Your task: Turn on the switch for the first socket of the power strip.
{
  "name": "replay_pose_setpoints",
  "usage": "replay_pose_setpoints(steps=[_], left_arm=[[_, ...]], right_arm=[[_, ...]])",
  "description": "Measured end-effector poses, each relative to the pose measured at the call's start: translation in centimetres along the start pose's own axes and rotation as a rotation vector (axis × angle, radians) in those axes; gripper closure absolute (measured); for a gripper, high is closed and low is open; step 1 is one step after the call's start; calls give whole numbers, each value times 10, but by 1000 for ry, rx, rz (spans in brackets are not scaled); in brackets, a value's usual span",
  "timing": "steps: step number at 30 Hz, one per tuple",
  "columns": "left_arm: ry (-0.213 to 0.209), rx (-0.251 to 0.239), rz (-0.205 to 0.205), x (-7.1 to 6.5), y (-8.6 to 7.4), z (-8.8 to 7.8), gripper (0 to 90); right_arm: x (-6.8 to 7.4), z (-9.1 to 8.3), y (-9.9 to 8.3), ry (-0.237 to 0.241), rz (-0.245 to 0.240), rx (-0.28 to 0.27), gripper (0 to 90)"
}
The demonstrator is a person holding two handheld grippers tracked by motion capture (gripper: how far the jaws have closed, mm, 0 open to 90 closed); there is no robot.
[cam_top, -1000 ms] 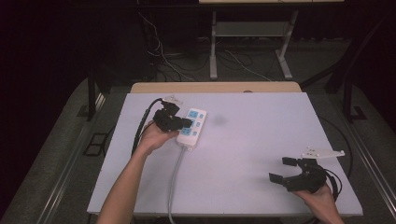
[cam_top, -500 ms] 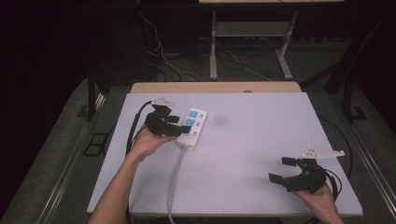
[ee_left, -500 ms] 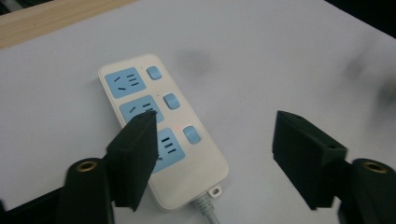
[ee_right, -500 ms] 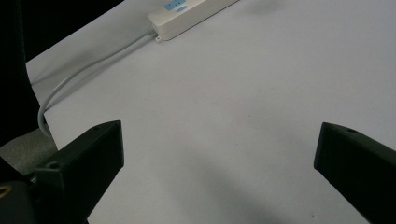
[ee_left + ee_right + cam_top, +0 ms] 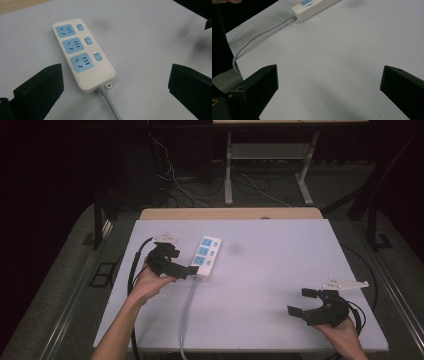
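A: Power strip (image 5: 205,257) flat on the white tabletop (image 5: 270,285), left of centre, sockets up, its grey cord (image 5: 186,315) trailing off the near edge.

B: And the left gripper (image 5: 192,270) sits right at its cord end. Jaws have just been opening, and they stand wide now with nothing pinched; in the left gripper view the strip (image 5: 81,53) lies ahead, between the two black jaws but clear of both.

A: Looks like a release to me. The strip rests on its back so the three blue switches face up, easy to reach.

B: Right gripper (image 5: 305,302)?

A: Parked near the tabletop's right front corner, well apart from the strip, jaws spread and empty. I'd say it's just keeping out of the way.
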State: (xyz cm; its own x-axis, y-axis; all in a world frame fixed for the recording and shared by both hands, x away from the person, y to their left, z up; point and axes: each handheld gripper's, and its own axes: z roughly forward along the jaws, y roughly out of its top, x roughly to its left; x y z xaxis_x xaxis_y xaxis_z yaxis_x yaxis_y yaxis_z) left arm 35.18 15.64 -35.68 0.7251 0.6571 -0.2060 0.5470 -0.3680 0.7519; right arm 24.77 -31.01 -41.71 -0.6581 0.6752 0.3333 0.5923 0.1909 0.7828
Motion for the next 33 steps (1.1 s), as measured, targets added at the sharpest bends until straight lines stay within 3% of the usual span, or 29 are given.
replay_pose_setpoints(steps=[10, 33], left_arm=[[12, -54, -26, -2, -27, -17, 0], [12, -100, -38, -27, -78, -19, 0]], right_arm=[[1, 1, 0, 1, -5, 6, 13], [1, 2, -1, 4, -4, 6, 13]])
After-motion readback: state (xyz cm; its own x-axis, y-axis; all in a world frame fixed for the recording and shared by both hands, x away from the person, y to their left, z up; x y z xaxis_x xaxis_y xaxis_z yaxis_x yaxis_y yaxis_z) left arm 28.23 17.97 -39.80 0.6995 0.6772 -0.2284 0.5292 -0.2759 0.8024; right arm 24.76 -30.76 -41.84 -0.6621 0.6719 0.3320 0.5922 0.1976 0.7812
